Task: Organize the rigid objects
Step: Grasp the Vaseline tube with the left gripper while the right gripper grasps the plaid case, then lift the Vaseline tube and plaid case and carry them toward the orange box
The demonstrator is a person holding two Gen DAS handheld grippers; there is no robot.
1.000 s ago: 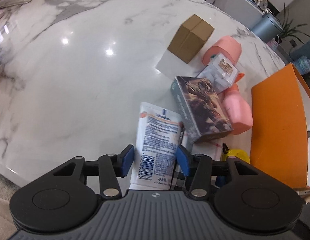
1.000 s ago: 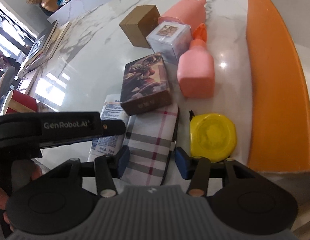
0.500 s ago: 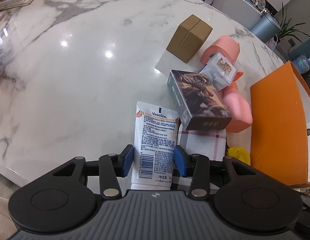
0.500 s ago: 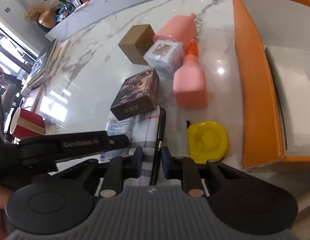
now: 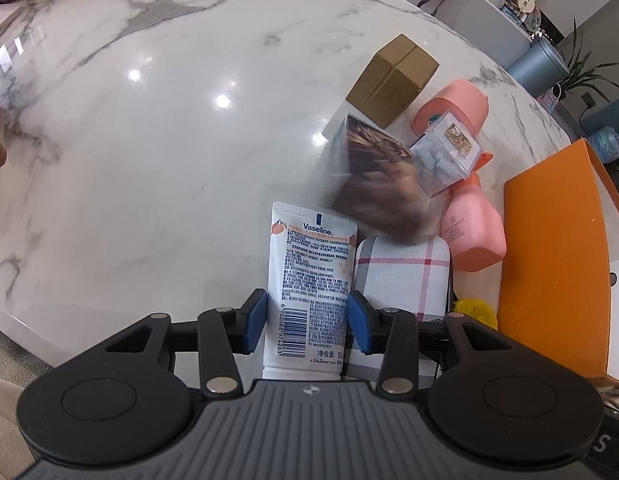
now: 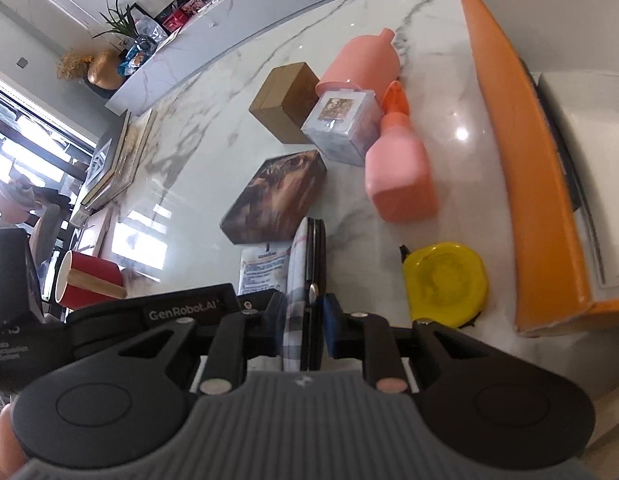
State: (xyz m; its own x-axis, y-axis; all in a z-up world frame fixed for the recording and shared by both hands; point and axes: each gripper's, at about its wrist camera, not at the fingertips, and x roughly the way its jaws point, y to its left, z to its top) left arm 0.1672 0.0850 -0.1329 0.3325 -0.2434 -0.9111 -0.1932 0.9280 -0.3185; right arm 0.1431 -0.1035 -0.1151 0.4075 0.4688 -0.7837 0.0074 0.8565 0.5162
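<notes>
One white marble table (image 5: 157, 128) bears a cardboard box (image 5: 391, 80) under bright daylight

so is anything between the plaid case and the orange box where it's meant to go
The right hand-held gripper is shut on the plaid case, tipped on edge. Toward the orange box, the yellow disc lies on the table in the direct line, with the pink bottle farther along. Lifting the case over the box's wall would likely clear both.
</notes>
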